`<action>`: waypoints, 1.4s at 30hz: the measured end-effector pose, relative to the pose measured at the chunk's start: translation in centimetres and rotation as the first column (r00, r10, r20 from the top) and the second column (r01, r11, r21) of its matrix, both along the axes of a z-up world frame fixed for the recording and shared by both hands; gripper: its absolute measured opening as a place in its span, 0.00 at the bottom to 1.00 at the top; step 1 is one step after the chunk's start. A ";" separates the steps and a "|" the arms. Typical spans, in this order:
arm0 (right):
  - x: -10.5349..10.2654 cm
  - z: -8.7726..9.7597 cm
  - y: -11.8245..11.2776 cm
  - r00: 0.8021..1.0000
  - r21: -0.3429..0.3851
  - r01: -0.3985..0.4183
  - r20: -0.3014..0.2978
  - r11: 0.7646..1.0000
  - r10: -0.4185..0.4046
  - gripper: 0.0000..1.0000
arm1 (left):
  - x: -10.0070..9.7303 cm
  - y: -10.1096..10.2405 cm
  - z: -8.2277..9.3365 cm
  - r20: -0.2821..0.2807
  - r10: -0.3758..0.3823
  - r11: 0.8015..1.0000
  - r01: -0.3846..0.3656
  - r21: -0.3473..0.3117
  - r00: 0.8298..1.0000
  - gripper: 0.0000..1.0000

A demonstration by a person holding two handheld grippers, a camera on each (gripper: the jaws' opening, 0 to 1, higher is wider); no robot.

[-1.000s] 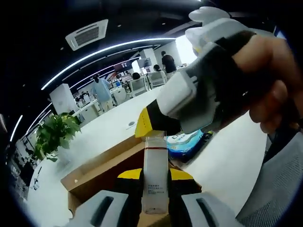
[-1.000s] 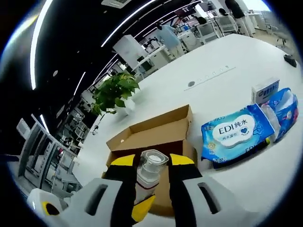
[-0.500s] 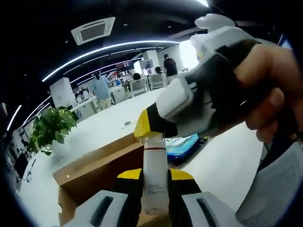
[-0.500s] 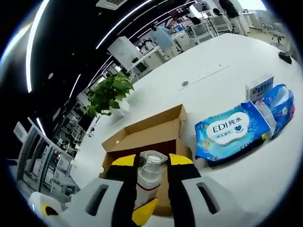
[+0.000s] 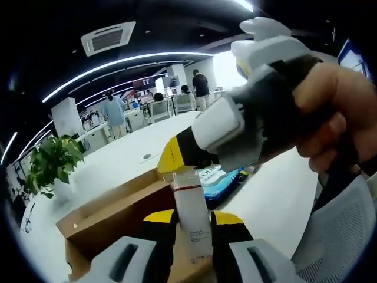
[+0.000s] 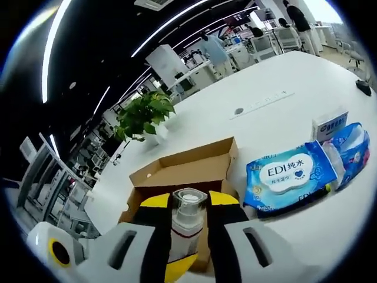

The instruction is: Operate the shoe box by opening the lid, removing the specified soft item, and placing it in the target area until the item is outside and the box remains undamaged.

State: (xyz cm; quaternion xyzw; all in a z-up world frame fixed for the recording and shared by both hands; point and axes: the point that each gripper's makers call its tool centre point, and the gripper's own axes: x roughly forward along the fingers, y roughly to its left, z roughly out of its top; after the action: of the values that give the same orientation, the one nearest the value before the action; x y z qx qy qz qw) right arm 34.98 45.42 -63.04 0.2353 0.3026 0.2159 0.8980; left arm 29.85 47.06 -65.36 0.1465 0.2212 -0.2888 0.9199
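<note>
A white bottle [image 5: 191, 203] with a red ring below its cap stands upright between my left gripper's [image 5: 192, 221] yellow-tipped jaws, which are shut on its body. From the right, my right gripper [image 5: 181, 167], held in a person's hand, reaches in and grips the bottle's top. In the right gripper view the bottle's clear cap [image 6: 188, 203] sits between the shut jaws of the right gripper [image 6: 187, 227]. The open brown shoe box [image 6: 188, 168] lies just behind and below; its cardboard wall [image 5: 112, 209] shows past the bottle.
On the white table [image 6: 265, 106], right of the box, lie a blue wipes pack [image 6: 288, 174], a smaller blue pack [image 6: 351, 147] and a small white carton [image 6: 330, 122]. A potted plant [image 6: 141, 115] stands behind the box. People sit at desks far back.
Both grippers keep their hold on the bottle. The views have shifted a little, and the bottle leans slightly more to the left in the left gripper view.
</note>
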 end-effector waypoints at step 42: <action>5.4 4.6 -5.4 0.938 -0.153 -0.204 0.251 0.967 0.237 0.19 | 0.8 8.2 2.1 -0.145 -0.032 0.986 0.008 -0.167 0.989 0.48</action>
State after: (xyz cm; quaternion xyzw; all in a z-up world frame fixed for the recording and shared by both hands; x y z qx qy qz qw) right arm 40.40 40.03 -58.39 0.1121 0.2159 0.3257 0.9136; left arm 30.68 55.29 -63.24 0.0501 0.2622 -0.3254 0.9071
